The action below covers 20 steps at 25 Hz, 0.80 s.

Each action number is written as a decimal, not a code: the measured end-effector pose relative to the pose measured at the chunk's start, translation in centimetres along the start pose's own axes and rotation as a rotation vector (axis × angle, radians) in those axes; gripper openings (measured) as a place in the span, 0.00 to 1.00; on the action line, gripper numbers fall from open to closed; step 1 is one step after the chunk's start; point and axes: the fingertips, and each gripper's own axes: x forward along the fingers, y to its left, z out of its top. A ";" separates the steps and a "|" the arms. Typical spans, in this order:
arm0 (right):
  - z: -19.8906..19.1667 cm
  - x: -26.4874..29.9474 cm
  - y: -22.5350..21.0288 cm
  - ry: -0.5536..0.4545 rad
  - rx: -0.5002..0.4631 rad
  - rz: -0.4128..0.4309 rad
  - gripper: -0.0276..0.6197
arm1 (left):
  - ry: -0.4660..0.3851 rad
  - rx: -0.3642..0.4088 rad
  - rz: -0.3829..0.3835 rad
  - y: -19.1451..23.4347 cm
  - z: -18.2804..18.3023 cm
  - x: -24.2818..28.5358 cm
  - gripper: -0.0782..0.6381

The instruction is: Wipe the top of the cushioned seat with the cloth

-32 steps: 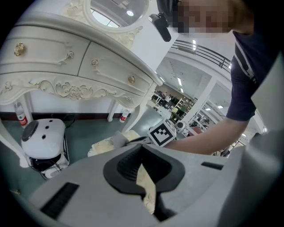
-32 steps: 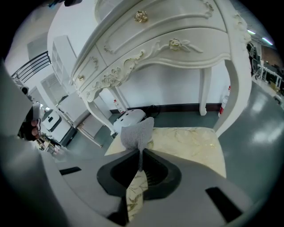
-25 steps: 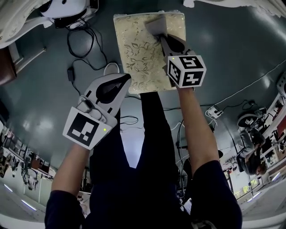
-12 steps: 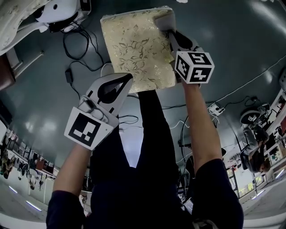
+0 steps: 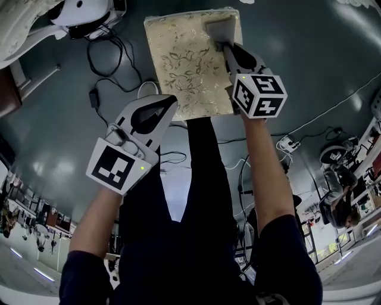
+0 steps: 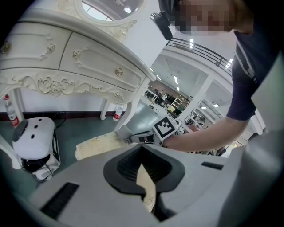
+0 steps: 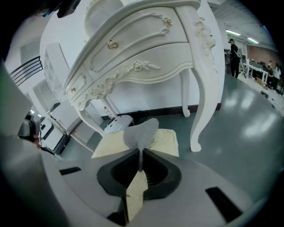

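The cushioned seat (image 5: 187, 65), cream with a gold leaf pattern, stands on the grey floor at the top of the head view. My right gripper (image 5: 224, 45) is shut on a grey cloth (image 5: 219, 30) and presses it on the seat's far right corner. In the right gripper view the cloth (image 7: 141, 132) fans out from the shut jaws over the seat (image 7: 165, 138). My left gripper (image 5: 169, 102) hovers at the seat's near left edge, shut and holding nothing. From the left gripper view I see the seat (image 6: 95, 145) and the right gripper's marker cube (image 6: 164, 128).
A white carved dressing table (image 7: 146, 48) rises behind the seat, one curved leg (image 7: 202, 111) just to its right. A white appliance (image 5: 83, 13) sits on the floor at the far left, with black cables (image 5: 113, 65) trailing beside the seat. A power strip (image 5: 286, 149) lies to the right.
The right gripper has slid the cloth from the seat's far middle to its far right corner. The left gripper has stayed about where it was.
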 end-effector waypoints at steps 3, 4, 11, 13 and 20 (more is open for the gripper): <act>-0.1 0.1 3.3 -0.009 -0.003 0.029 0.10 | -0.002 0.004 0.004 1.1 -0.6 -1.5 0.12; -0.2 0.2 4.5 -0.012 -0.003 0.040 0.10 | -0.004 0.004 0.007 1.5 -0.7 -2.1 0.12; -2.3 1.5 12.9 0.000 0.001 0.117 0.10 | -0.032 0.008 0.035 4.2 -1.8 -6.1 0.12; -3.4 2.0 14.7 0.015 0.001 0.131 0.10 | -0.040 0.006 0.041 4.8 -2.4 -7.1 0.12; -7.1 3.3 16.0 0.089 -0.020 0.159 0.10 | -0.041 -0.018 0.060 5.4 -4.4 -7.6 0.12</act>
